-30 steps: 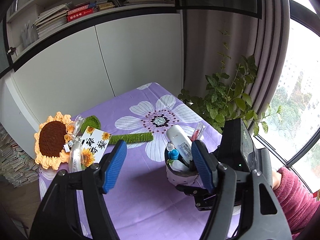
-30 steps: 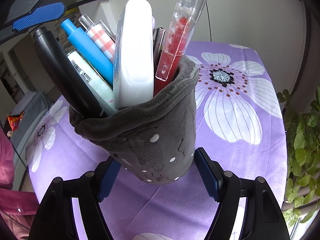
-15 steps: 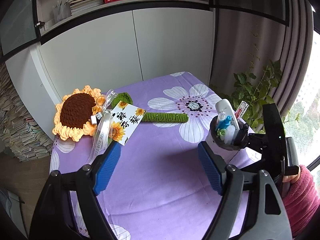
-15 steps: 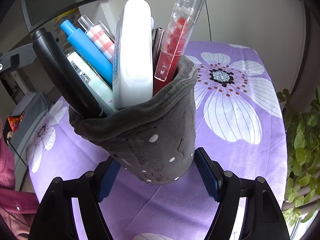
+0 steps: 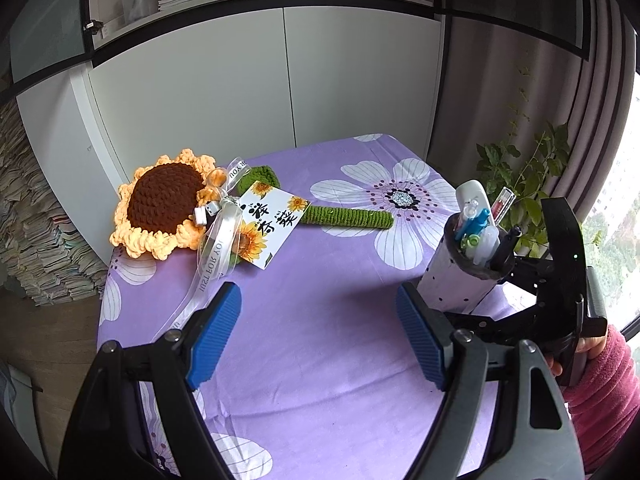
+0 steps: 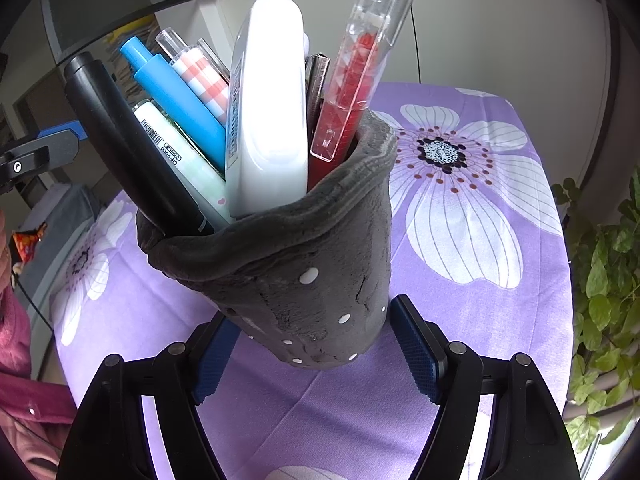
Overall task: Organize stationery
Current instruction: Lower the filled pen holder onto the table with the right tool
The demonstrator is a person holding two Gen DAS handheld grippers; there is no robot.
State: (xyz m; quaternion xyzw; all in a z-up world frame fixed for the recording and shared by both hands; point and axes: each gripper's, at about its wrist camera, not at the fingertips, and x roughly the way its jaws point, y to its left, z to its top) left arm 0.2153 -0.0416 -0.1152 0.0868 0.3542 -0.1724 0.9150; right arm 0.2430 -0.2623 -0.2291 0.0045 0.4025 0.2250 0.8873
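Right tongs [image 6: 312,344] easing wider around grey pen pouch [image 6: 296,280], left tongs [image 5: 320,336] spread, empty, beside it

Black tongs [image 5: 318,338] with ribbed blue pads [image 5: 214,334]; fuzzy pink sleeve [image 5: 600,384].

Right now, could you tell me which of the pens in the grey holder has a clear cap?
The red pen at the right side of the holder; its clear cap stands tallest.
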